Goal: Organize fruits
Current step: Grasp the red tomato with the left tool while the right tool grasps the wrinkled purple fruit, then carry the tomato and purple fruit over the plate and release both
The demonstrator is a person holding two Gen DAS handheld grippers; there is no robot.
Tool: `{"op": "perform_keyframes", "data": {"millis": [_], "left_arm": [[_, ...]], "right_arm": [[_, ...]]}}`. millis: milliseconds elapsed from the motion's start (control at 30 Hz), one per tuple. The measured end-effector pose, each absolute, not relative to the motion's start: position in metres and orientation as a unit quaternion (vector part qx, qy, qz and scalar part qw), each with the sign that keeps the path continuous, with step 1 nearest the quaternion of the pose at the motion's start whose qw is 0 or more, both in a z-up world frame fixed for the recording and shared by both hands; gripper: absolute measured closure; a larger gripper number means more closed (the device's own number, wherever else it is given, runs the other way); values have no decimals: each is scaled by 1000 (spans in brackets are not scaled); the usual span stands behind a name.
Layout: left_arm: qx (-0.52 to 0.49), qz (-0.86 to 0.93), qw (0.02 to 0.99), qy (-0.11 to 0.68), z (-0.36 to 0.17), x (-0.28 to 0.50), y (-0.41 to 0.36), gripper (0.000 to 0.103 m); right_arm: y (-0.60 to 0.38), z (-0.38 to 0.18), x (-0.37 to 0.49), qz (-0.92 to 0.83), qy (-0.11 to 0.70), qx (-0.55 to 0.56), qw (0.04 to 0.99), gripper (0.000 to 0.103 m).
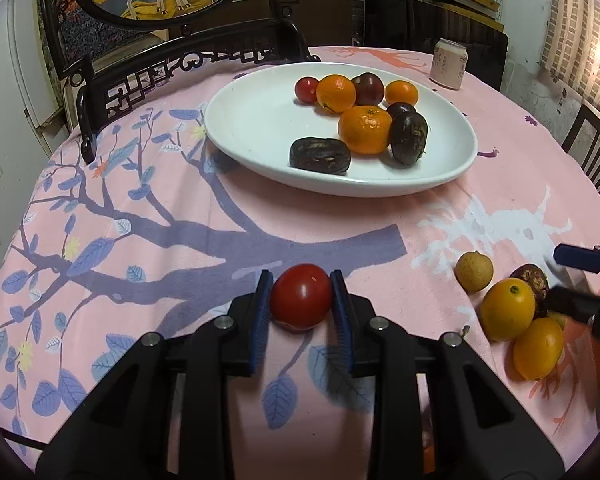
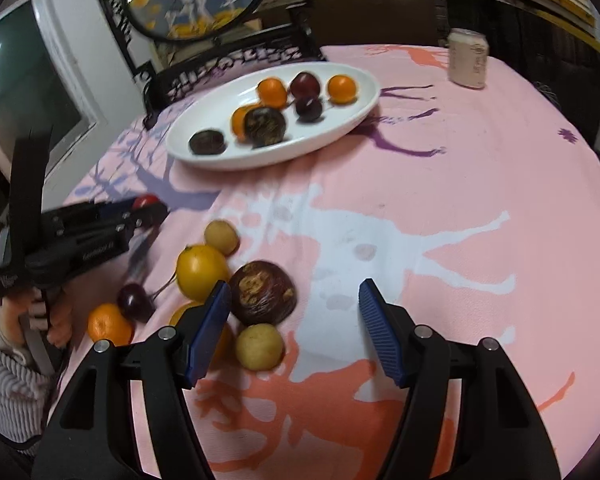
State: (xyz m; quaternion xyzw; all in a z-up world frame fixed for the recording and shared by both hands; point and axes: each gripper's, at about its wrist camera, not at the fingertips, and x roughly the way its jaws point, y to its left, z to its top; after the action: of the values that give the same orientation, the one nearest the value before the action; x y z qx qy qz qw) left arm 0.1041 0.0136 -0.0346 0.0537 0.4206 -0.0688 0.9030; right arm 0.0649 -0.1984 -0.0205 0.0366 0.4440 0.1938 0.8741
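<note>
Blue-padded left tool (image 1: 301, 300) pinches a round red tomato (image 1: 301, 295) low over the pink bench (image 1: 500, 184); the white oval plate (image 1: 260, 120) of fruit lies far, straight ahead. Right tool (image 2: 294, 300) hangs spread, the dark brown round fruit (image 2: 264, 292) just inside its left finger.

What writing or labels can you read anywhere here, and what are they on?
No text can be read in full.
Can: print runs down its side, too small and blurred to read.
Left gripper body, seen from the right wrist camera: a pale brand mark, too blurred to read.
Plate, tablecloth: no writing.
</note>
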Motion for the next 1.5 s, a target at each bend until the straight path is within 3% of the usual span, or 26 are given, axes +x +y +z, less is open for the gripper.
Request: {"op": "perform_keyframes", "data": {"millis": [333,467,567,767,1000,1500], "left_arm": [[65,-66,902,421,-36,105,9,73],[64,-66,902,421,-36,105,9,73],[68,-65,902,421,-36,105,9,73],[67,-66,902,421,-36,105,9,73],[71,-67,902,420,-36,104,8,73],[40,-63,927,368,8,109,14,74]], "right_arm": [[-186,-26,74,194,442,4,876,38],[-206,-19,78,95,421,-24,902,39],[-212,-19,79,123,428,6,895,39],[-198,-29,77,126,436,-33,890,40],[-201,-30,77,116,433,-27,894,63],[-223,10,91,142,388,82,907,63]]}}
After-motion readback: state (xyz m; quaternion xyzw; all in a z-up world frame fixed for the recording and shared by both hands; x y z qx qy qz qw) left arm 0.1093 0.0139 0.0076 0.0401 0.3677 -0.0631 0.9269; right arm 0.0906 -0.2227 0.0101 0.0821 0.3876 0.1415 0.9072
